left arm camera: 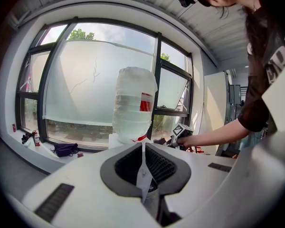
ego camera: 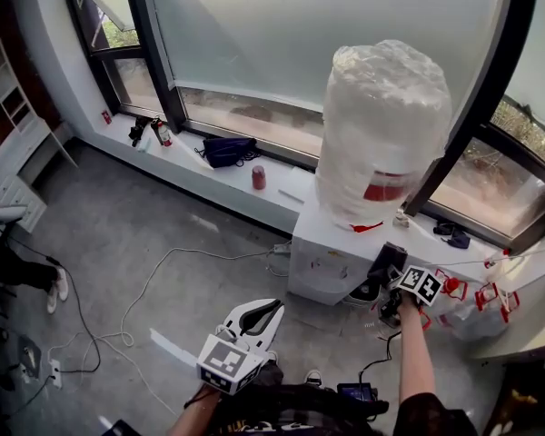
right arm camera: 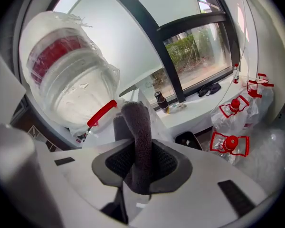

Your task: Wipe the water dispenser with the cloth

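Right gripper view: we see our right gripper [right arm camera: 138,163] clamped on the grey cloth [right arm camera: 135,122], near the water dispenser's [ego camera: 320,260] four o'clock corner. Film wrap hides the contents of the bottle [ego camera: 381,125] on top. Our left gripper [ego camera: 257,319], at seven o'clock, is pressed closed.

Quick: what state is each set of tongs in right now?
Left tongs: closed, nothing held.
Right tongs: closed on the dark cloth.
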Action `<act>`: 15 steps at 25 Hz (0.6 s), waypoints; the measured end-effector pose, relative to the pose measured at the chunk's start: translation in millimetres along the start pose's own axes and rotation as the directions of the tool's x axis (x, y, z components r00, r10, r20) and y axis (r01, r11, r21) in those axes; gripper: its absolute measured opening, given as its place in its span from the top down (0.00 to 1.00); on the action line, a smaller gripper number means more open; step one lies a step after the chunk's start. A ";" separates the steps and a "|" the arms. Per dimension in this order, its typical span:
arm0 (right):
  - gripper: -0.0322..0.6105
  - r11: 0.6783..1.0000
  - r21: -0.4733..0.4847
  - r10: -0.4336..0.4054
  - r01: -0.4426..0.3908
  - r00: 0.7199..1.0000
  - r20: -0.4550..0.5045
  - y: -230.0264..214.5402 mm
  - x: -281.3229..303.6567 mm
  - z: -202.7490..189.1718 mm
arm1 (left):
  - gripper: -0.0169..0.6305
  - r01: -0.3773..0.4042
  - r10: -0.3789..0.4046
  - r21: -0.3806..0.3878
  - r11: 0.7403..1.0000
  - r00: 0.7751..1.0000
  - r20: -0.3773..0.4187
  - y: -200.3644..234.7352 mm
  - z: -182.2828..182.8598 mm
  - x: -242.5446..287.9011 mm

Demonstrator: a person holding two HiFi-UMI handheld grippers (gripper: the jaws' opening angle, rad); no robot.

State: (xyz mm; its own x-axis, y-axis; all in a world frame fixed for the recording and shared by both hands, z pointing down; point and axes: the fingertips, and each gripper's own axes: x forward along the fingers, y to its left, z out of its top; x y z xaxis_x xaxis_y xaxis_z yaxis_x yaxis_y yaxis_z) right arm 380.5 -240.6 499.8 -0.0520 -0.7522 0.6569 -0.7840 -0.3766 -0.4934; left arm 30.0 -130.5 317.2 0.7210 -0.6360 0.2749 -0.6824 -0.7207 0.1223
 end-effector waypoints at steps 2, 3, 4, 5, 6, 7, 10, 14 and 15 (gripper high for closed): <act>0.79 0.999 -0.041 -0.014 0.014 1.000 0.004 -11.4 -6.4 5.0 | 0.94 -0.013 0.013 0.003 1.000 1.000 0.004 -6.4 -2.9 2.6; 0.79 0.997 -0.069 -0.015 0.015 1.000 0.006 -14.1 -9.9 7.3 | 0.94 -0.016 0.016 0.003 1.000 1.000 0.005 -9.6 -3.4 3.7; 0.79 0.995 -0.100 -0.014 0.015 1.000 0.007 -14.8 -13.4 9.0 | 0.94 -0.019 0.019 0.002 1.000 1.000 0.006 -12.2 -3.8 4.8; 0.79 0.991 -0.134 -0.013 0.014 1.000 0.007 -14.1 -17.0 10.2 | 0.94 -0.022 0.022 0.001 1.000 1.000 0.007 -14.3 -4.2 5.8; 0.79 0.985 -0.170 -0.013 0.014 1.000 0.007 -12.4 -20.8 10.8 | 0.94 -0.024 0.024 0.000 1.000 1.000 0.007 -15.9 -4.8 6.7; 0.79 0.978 -0.208 -0.012 0.013 1.000 0.006 -9.7 -24.9 10.9 | 0.94 -0.026 0.026 -0.001 1.000 1.000 0.007 -17.1 -5.4 7.6; 0.79 0.948 -0.318 0.012 -0.013 1.000 -0.007 6.4 -36.7 3.6 | 0.94 -0.030 0.030 -0.003 1.000 1.000 0.005 -18.8 -8.4 8.9; 0.79 0.897 -0.426 0.092 -0.119 0.992 -0.083 49.6 -41.7 -30.4 | 0.94 -0.037 0.037 -0.007 0.999 0.999 0.000 -14.2 -15.0 8.7; 0.79 0.883 -0.445 0.113 -0.148 0.988 -0.105 63.1 -39.9 -41.3 | 0.94 -0.039 0.039 -0.007 0.999 0.999 -0.001 -11.4 -16.6 8.5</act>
State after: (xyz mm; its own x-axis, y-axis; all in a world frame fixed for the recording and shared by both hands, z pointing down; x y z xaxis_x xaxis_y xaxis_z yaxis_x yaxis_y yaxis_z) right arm 307.6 -212.1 466.0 -0.2050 -0.7287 0.6534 -0.9599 0.0192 -0.2798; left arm 41.9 -123.2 333.9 0.6935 -0.6635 0.2808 -0.7110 -0.6933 0.1179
